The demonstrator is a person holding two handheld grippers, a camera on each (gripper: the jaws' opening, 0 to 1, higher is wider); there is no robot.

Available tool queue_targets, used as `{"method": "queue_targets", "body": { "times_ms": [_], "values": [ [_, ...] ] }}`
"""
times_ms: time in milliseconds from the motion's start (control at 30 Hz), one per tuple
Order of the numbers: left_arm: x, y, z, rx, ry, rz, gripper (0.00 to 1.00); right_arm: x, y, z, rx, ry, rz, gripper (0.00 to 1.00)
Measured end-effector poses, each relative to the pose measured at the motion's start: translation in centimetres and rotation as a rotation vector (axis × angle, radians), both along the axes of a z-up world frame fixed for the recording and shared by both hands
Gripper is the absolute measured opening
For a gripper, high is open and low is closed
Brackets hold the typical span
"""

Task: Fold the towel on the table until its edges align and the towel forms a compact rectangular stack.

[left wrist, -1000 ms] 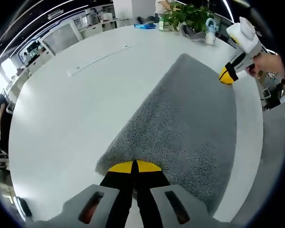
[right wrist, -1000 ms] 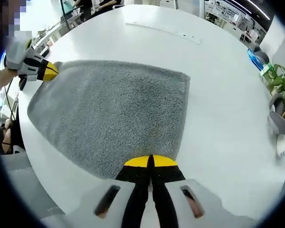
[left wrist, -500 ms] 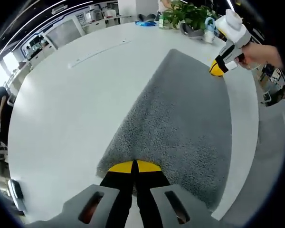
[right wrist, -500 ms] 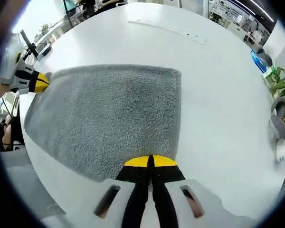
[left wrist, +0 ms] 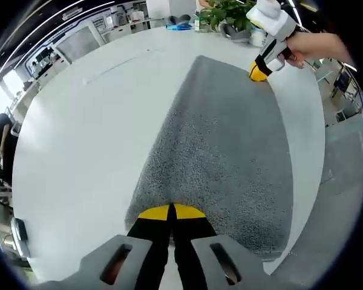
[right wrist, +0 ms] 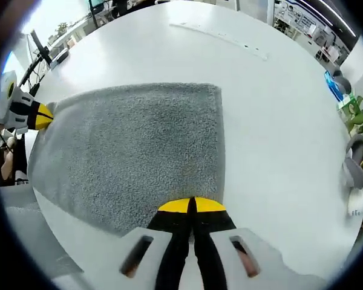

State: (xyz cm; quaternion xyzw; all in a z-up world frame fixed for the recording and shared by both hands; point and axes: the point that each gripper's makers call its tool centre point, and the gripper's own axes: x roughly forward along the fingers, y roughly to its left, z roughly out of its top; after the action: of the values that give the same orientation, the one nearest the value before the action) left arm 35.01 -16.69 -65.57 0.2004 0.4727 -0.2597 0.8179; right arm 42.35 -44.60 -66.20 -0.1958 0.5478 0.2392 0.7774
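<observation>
Two hand-held grippers, left hand-held gripper (left wrist: 172,210) and right hand-held gripper (right wrist: 192,205), each clenching near corner of grey towel (right wrist: 133,145) lying flat on white counter (right wrist: 272,121); first fold starting; next move likely calling for lifting both corners together, carrying them evenly to far edge

Each tool (left wrist: 171,211) (right wrist: 191,205) — black jaws, yellow rounded tips, grey slotted housing; the far one's body is white.
</observation>
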Motion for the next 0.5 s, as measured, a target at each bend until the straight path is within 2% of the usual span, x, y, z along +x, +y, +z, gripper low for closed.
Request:
{"method": "queue_targets", "body": {
  "times_ms": [233,500],
  "values": [
    [-1.3,-0.6,0.0,0.003,0.002,0.004,0.01,0.7,0.1,0.0,0.029,0.017,-0.015,0.00],
    [-2.3,-1.1,0.0,0.007,0.010,0.006,0.01,1.5,0.3,0.0,0.029,0.011,-0.014,0.00]
  ]
}}
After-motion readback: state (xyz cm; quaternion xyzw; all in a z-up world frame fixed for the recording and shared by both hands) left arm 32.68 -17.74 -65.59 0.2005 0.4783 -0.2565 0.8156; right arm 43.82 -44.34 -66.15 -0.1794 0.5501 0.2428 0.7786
